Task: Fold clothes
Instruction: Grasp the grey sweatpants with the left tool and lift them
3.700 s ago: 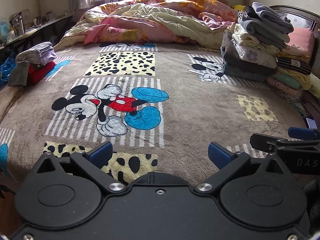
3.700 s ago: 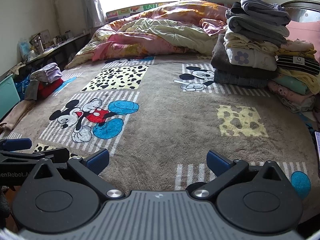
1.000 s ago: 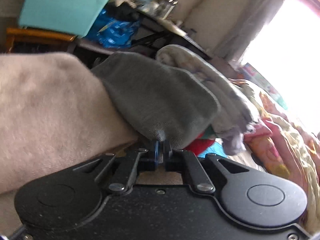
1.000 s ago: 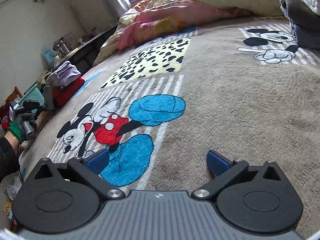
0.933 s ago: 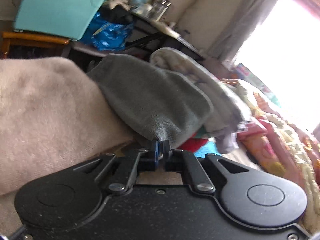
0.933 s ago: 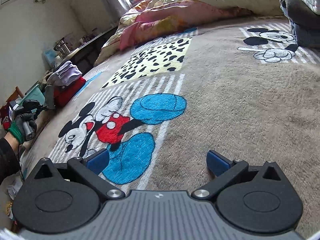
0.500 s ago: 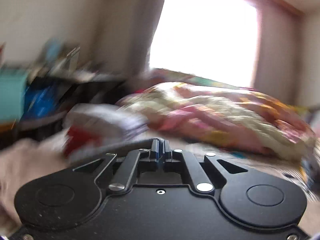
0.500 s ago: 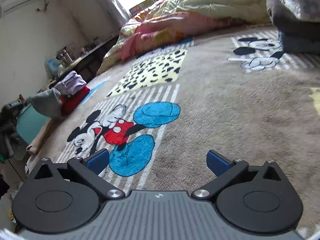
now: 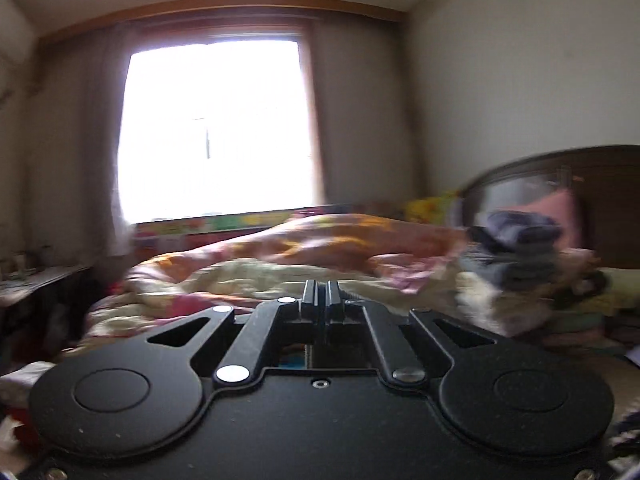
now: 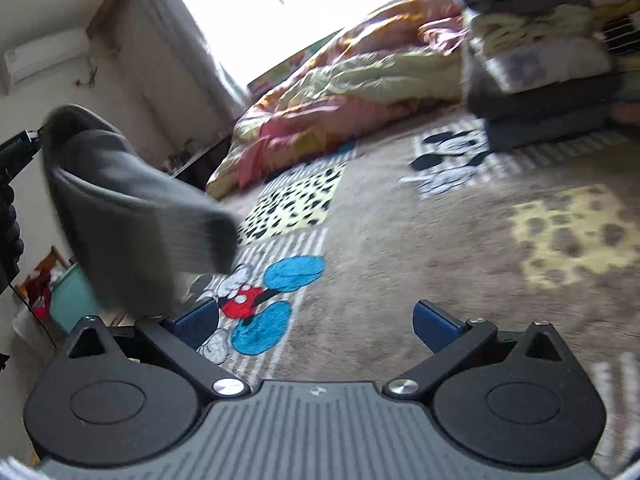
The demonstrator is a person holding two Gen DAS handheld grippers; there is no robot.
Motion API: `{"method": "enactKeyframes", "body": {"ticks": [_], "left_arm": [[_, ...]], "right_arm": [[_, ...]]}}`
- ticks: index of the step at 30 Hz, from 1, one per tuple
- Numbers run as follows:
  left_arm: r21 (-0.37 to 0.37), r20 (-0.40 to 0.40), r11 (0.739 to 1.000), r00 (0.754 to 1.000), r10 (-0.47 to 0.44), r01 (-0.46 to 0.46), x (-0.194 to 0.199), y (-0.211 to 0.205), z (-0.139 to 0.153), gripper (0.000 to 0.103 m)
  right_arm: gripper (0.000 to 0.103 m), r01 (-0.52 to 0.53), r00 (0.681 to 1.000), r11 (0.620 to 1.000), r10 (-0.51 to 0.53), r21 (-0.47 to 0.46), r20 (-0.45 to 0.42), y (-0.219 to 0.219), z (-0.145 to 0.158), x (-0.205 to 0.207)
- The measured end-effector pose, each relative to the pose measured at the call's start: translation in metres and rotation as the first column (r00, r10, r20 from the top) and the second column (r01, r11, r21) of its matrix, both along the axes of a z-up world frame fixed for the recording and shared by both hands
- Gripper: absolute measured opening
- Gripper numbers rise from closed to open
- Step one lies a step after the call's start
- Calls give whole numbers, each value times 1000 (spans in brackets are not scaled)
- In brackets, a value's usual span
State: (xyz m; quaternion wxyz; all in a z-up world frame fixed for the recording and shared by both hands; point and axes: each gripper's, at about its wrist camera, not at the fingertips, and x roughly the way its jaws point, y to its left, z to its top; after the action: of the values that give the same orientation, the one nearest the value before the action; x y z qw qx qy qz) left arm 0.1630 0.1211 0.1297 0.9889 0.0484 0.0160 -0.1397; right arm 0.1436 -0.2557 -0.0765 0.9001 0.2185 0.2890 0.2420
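The left gripper point(image 10: 34, 138), mostly cut off at the frame edge, clamps a blurred grey fleece garment point(image 10: 132, 216) hanging above the cartoon-print brown bed blanket point(image 10: 400, 248); the right gripper point(image 10: 316, 320) gapes empty nearby.

Left wrist view: looks level across bed toward window point(image 9: 216, 128), quilt point(image 9: 280, 264) far, blurred. Right wrist view: tilted, angled down, close over blanket point(image 10: 400, 240), facing same window point(image 10: 288, 4). Shared: window, quilt point(image 10: 340, 92), clothes stack point(image 9: 516, 252) point(image 10: 536, 52).
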Motion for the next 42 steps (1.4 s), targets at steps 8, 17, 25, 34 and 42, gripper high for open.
{"method": "enactKeyframes", "body": {"ticks": [8,17,25,34,42], "left_arm": [[-37,-115,998,992,-57,53,-13,-20,-42,0],[31,-429,998,903,-28,46,-29,-3,-133,38],[-115,-493,993,869,-25,-37,-42,13,-133,44],[-378,-690,886,720,-76,-268,-13,-3,-180,61],[-393,-745,782,666,38,-483,13,-9,-245,62]], "right_arm": [[103,82,997,996,-82,43,8,-56,4,-31],[103,7,998,1000,-7,6,55,-35,9,-46],[103,-51,996,998,49,21,70,-8,10,-52],[88,-159,985,987,156,34,80,9,20,-63],[79,-103,994,995,103,-20,42,-2,10,-64]]}}
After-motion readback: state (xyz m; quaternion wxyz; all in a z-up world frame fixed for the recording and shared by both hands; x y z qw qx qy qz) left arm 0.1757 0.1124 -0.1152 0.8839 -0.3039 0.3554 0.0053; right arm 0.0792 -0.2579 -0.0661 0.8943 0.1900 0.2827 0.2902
